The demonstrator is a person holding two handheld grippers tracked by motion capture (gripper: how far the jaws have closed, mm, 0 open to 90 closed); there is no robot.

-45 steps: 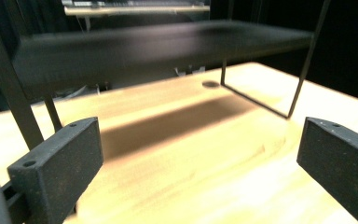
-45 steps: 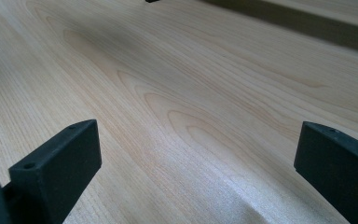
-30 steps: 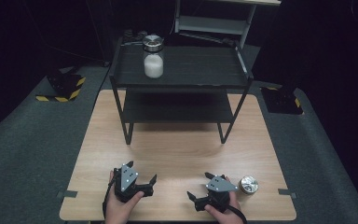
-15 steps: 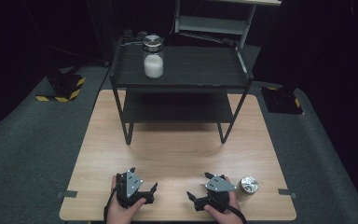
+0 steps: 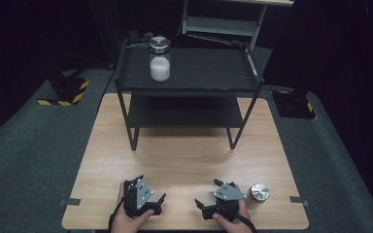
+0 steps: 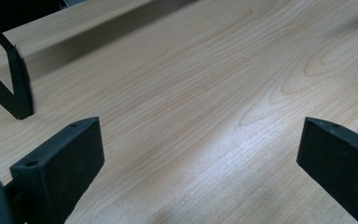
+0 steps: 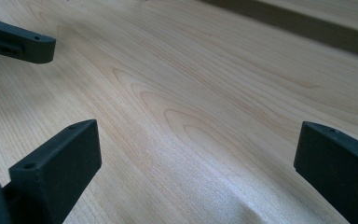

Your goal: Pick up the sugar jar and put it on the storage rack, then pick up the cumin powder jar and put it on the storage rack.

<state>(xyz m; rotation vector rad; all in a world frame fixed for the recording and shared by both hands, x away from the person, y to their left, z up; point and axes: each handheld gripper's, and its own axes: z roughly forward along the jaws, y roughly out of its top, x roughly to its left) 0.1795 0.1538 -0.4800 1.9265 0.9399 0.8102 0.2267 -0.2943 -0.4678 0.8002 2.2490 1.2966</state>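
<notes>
Both grippers rested low at the near edge of a pale wood-grain table (image 5: 184, 160), jaws spread wide and grasping nothing. In the left gripper view, the left gripper (image 6: 200, 154) showed two blocky matte-black jaws, each with small screw holes, with bare, faintly glossy laminate between them; ahead and to the left of those jaws stood a thin black metal leg (image 6: 21, 88) of the shelf rack. In the right gripper view, the right gripper (image 7: 196, 158) held its matching jaws equally far apart over swirling grain, and one black jaw tip of the other gripper (image 7: 18, 39) lay ahead at upper left.

From above, the left gripper (image 5: 150, 191) and right gripper (image 5: 206, 194) pointed inward toward each other, each topped by a grey three-cornered plate and held in a hand. Just outside the right gripper sat a small round container with a shiny metal lid (image 5: 259, 192). Well beyond both sets of jaws stood a black two-tier metal rack (image 5: 189, 92), and on the left part of its top shelf stood a clear jar of white powder with a metal lid (image 5: 159, 58).

Compared with a second earlier, the left gripper had drawn slightly nearer the table's edge; the right had barely moved.
</notes>
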